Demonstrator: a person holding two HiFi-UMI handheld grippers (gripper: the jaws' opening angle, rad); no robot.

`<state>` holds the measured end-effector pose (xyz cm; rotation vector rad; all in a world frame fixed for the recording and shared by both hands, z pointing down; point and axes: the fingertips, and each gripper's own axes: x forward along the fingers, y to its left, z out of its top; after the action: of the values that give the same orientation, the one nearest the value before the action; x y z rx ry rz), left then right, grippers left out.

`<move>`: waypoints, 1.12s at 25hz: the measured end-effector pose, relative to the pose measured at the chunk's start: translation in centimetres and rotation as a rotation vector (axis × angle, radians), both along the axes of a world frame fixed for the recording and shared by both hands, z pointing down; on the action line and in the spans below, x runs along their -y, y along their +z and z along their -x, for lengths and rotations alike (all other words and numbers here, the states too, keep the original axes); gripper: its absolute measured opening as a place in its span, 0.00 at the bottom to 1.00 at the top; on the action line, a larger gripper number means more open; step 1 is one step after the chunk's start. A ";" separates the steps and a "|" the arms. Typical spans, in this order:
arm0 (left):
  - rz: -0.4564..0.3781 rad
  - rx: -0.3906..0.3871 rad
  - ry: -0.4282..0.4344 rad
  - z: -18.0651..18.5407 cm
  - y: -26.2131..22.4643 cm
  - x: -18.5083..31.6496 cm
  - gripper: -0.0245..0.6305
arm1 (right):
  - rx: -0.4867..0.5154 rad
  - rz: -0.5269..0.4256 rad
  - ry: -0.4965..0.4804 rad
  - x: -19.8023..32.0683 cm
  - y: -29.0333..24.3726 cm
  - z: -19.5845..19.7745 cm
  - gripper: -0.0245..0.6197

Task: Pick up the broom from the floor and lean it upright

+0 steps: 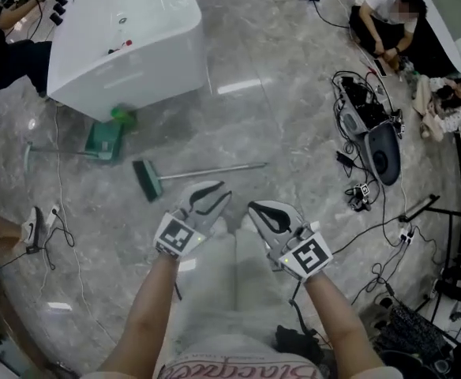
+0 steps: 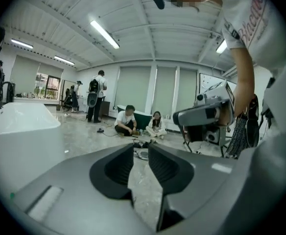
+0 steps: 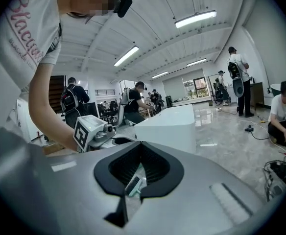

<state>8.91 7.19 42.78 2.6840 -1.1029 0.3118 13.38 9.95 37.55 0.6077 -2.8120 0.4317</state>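
Left gripper (image 1: pixel 212 198), fingers apart, and right gripper (image 1: pixel 266 214), fingers together, are hovering short of the broom (image 1: pixel 147 180); next likely means reaching its handle (image 1: pixel 223 170).

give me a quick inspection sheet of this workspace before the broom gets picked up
surface: glossy grey marble floor
job's things: broom lying flat, green head at the left, metal handle running right, untouched
clutter: green dustpan beside the white tub
grippers: left gripper jaws slightly apart, empty; right gripper shut, empty; both short of the broom
cables: loose cables and gear on the floor at the right
surroundings: seated people at the far right
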 end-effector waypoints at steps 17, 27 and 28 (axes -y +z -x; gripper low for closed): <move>0.220 0.471 0.420 -6.5 43.2 3.8 0.19 | -0.193 0.119 -0.010 4.8 37.3 -2.5 0.04; 0.327 0.684 0.424 -5.7 55.9 6.4 0.19 | -0.232 0.231 -0.027 6.0 48.4 -2.8 0.04; 0.334 0.711 0.429 -5.6 57.1 6.6 0.19 | -0.228 0.235 -0.029 6.1 49.0 -2.8 0.04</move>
<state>14.56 0.57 99.88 2.5098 -0.5041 1.4616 16.14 3.84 86.58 0.5278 -2.5041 0.6331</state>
